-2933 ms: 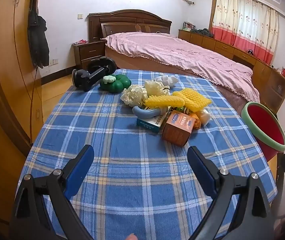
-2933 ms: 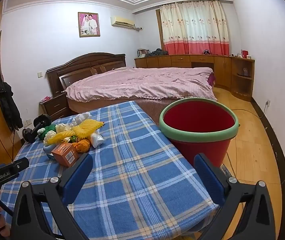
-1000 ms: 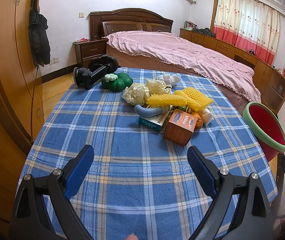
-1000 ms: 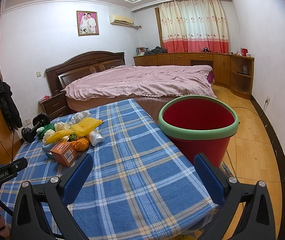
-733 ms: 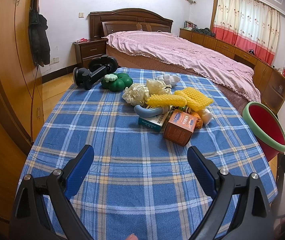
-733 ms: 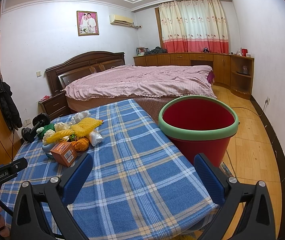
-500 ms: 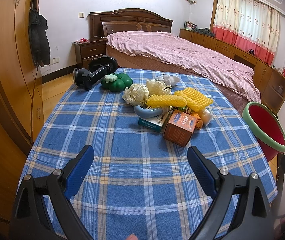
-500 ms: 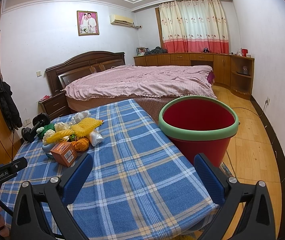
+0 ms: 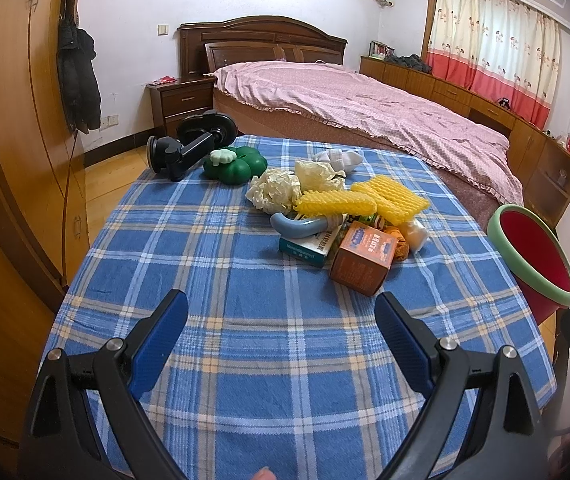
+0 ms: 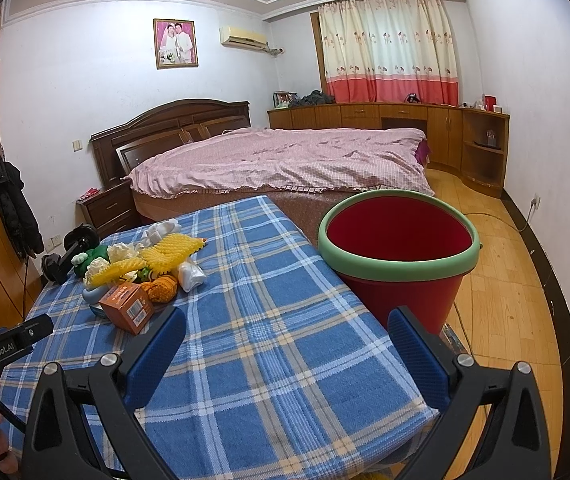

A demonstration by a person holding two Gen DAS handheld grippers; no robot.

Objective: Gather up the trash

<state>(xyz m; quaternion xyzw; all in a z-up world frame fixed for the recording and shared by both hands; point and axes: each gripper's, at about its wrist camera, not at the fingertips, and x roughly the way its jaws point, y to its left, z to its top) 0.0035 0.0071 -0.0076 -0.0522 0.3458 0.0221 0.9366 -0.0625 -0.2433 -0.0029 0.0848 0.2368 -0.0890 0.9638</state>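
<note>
A pile of trash lies on the blue plaid table (image 9: 245, 320): an orange box (image 9: 363, 258), yellow foam netting (image 9: 389, 198), crumpled paper (image 9: 275, 190), a teal box (image 9: 309, 246) and a blue curved piece (image 9: 299, 226). The pile also shows in the right wrist view, with the orange box (image 10: 127, 306) nearest. A red bucket with a green rim (image 10: 399, 256) stands beside the table's right edge; it also shows in the left wrist view (image 9: 533, 256). My left gripper (image 9: 281, 328) is open and empty, short of the pile. My right gripper (image 10: 287, 338) is open and empty over the table's near right corner.
A green clover-shaped item (image 9: 235, 166) and a black dumbbell-like holder (image 9: 189, 146) sit at the table's far left. A bed with a pink cover (image 9: 365, 108) lies beyond. A wooden wardrobe (image 9: 13, 160) stands left. Wooden floor (image 10: 505, 300) lies right of the bucket.
Nothing has visibly changed in the last second; both grippers hold still and open. Since 2.9 s ago both views shifted only slightly.
</note>
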